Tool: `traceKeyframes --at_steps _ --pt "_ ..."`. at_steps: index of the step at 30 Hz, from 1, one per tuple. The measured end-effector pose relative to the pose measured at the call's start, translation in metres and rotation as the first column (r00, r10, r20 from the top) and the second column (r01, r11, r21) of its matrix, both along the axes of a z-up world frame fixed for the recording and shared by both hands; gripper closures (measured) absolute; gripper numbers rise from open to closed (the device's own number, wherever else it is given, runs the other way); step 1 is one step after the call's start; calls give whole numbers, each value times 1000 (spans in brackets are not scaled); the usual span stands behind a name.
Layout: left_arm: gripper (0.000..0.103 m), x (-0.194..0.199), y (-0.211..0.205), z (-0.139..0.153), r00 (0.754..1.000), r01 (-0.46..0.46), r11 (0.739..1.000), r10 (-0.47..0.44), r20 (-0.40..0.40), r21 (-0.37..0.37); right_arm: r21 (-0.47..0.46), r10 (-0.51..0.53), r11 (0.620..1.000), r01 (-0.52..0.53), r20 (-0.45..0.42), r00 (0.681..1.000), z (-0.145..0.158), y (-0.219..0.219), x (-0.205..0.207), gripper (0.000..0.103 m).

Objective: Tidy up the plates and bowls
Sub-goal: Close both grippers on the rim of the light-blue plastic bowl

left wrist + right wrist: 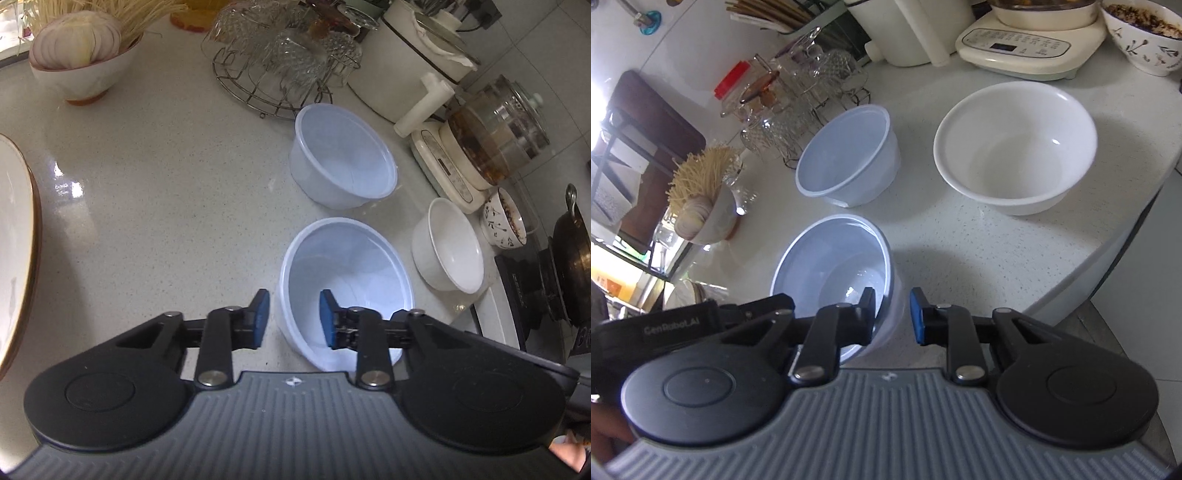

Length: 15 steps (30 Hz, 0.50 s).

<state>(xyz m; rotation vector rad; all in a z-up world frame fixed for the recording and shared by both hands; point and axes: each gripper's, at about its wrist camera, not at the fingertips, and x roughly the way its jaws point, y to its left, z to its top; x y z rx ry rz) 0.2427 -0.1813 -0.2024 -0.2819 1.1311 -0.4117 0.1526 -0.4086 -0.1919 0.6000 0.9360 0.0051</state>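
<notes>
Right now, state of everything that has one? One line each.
near plastic bowl: upright, empty, rim between both tongs
far plastic bowl: upright, empty, untouched
white ceramic bowl: upright, empty
left tongs: open, straddling the near bowl's rim
right tongs: open, straddling the same rim
patterned bowl: upright, dark food inside
glass kettle: lid on, brown liquid inside

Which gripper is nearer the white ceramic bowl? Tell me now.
Right. The right gripper straddles the near plastic bowl rim on the side facing the white ceramic bowl; the left gripper straddles that rim's far side.
</notes>
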Motion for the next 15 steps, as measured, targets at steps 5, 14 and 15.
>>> traceKeyframes --at_steps 5,14,15 --pt "90 4 -2 2 1000 13 1000 -13 -3 14 7 23 1000 -23 1 1000 0 1 5 87" --pt "92 -3 11 17 999 -32 999 31 15 41 35 69 997 -70 32 997 8 6 12 87" --pt "92 -4 14 19 999 -39 998 38 17 46 39 75 996 -77 33 997 10 8 13 87"
